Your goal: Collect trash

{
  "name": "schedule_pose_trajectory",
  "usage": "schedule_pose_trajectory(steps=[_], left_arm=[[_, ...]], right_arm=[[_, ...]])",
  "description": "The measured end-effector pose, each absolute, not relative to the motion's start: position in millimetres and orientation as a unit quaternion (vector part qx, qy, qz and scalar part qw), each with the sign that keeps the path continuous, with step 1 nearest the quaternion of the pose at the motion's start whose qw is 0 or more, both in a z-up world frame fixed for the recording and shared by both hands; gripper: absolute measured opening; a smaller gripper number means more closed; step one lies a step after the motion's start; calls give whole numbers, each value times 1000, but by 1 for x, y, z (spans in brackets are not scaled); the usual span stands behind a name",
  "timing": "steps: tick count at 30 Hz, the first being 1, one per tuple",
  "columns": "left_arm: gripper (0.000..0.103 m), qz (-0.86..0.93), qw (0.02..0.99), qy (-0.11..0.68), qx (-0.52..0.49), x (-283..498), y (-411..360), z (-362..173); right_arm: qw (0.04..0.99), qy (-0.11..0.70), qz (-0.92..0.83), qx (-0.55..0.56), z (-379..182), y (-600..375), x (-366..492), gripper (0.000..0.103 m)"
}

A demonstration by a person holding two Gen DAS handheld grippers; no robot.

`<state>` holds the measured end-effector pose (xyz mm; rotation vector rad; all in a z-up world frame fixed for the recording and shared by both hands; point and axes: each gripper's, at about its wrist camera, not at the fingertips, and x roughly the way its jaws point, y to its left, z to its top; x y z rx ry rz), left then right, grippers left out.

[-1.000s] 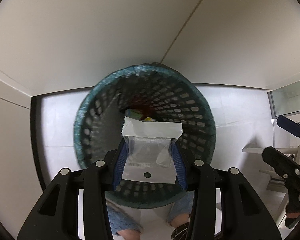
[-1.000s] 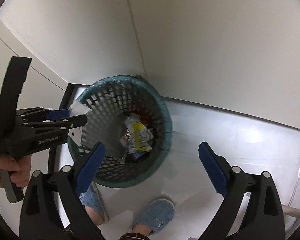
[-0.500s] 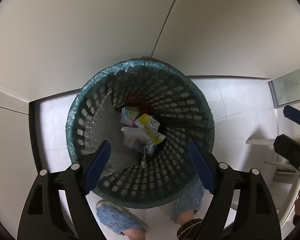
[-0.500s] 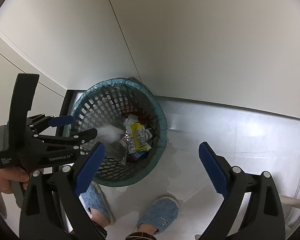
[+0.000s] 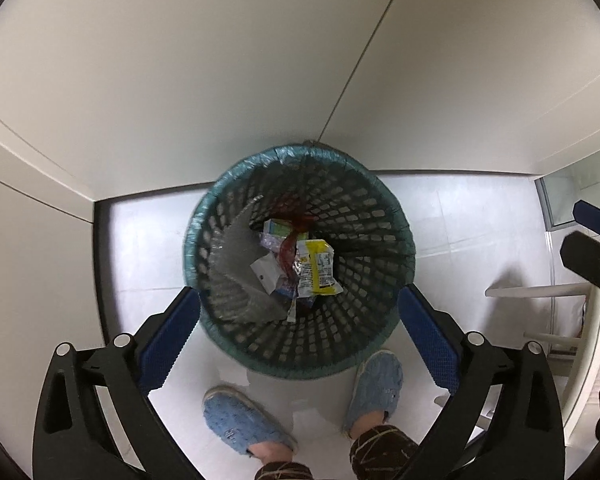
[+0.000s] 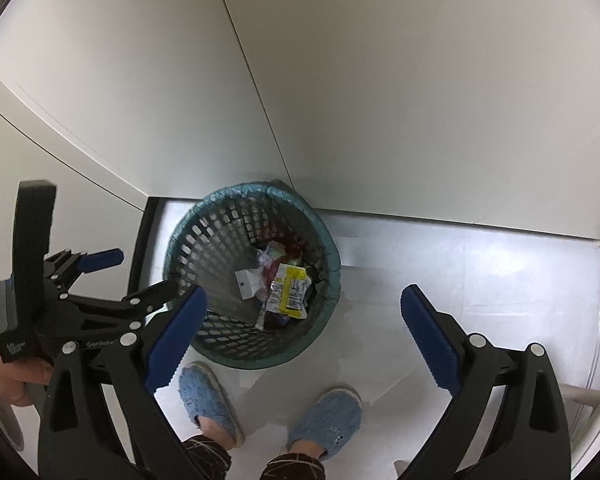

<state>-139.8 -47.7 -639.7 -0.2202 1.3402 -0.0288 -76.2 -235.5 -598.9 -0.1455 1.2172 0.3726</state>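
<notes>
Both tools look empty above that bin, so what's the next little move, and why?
Probably lift the left tool away to look for more trash: it gapes empty, and the clear packet lies in the basket beside the yellow wrapper.

Right gripper [image 5: 596, 248] cut off at edge

Two blue slippers [image 5: 244, 420] stand on the pale tiled floor [image 5: 452, 240], toes pointing toward the white wall [image 5: 180, 80]. A white rack [image 5: 540, 292] sits at the right, beside a glass panel [image 5: 564, 196].
</notes>
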Motion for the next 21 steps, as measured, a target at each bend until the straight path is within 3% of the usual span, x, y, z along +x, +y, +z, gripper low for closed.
schedule_pose_trajectory(steps=[8, 15, 21], left_arm=[[97, 17, 784, 613, -92, -163, -25, -562], [97, 12, 778, 619, -105, -175, -16, -479], [97, 4, 802, 590, -89, -180, -10, -360]], right_arm=[[813, 557, 153, -77, -538, -227, -95, 95], [834, 534, 128, -57, -450, -223, -112, 95], [859, 497, 115, -52, -347, -221, -125, 95]])
